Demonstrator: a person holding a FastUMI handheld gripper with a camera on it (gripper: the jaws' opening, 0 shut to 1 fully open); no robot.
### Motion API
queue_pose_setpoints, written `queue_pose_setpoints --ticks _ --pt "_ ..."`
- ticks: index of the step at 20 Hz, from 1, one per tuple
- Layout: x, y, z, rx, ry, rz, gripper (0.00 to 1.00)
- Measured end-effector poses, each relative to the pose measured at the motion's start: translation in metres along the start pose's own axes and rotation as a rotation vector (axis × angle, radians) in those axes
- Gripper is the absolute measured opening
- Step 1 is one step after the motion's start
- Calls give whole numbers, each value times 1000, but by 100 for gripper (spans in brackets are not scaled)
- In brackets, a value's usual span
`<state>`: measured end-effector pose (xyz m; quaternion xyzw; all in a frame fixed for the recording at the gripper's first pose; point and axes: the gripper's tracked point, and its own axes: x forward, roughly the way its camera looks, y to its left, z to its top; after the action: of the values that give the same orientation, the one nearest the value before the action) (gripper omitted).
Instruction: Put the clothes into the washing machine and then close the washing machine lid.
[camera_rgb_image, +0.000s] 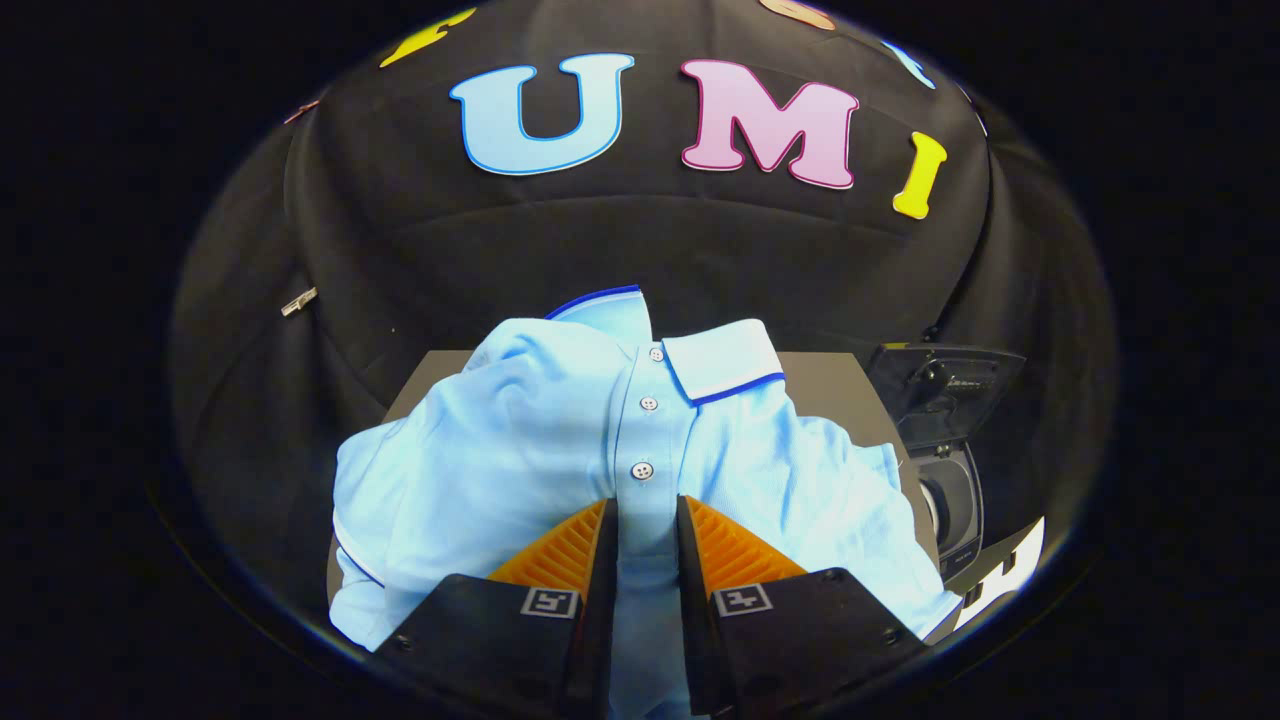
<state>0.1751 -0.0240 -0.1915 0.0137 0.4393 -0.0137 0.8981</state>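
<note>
Currently our gripper (645, 520) pinches the button placket of the light-blue polo shirt (520, 450) lying on the grey table (835, 380) — soft, limp, light fabric, so we expect sagging — washing machine (950, 490) just beside.

the shirt (520, 450) is looking like soft knitted cloth, matt, pale blue, creasing into loose folds, with a smoother collar (722, 365) edged in darker blue trim and small glossy plastic buttons (642, 470) catching the light. the gripper (646, 515) is pressing both fingers (560, 550) into the button strip, pinching a fold of cloth; their pads are showing as ribbed orange plastic, matt and rough, sitting on smooth black plastic bodies. the table (830, 385) under the shirt is appearing flat, dull grey and smooth. the washing machine (945, 440) beside it is showing dark glossy plastic, its raised lid giving a faint sheen. the wall (400, 250) behind is hanging as matt black cloth.
</note>
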Motion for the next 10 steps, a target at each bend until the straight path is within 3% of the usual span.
queue_pose_setpoints --ticks 2,5,10 --pt "1 -3 0 15 -12 -5 34" --pt "3 -5 3 -46 -64 -50 7" --pt "2 -5 4 -31 -53 -49 7"
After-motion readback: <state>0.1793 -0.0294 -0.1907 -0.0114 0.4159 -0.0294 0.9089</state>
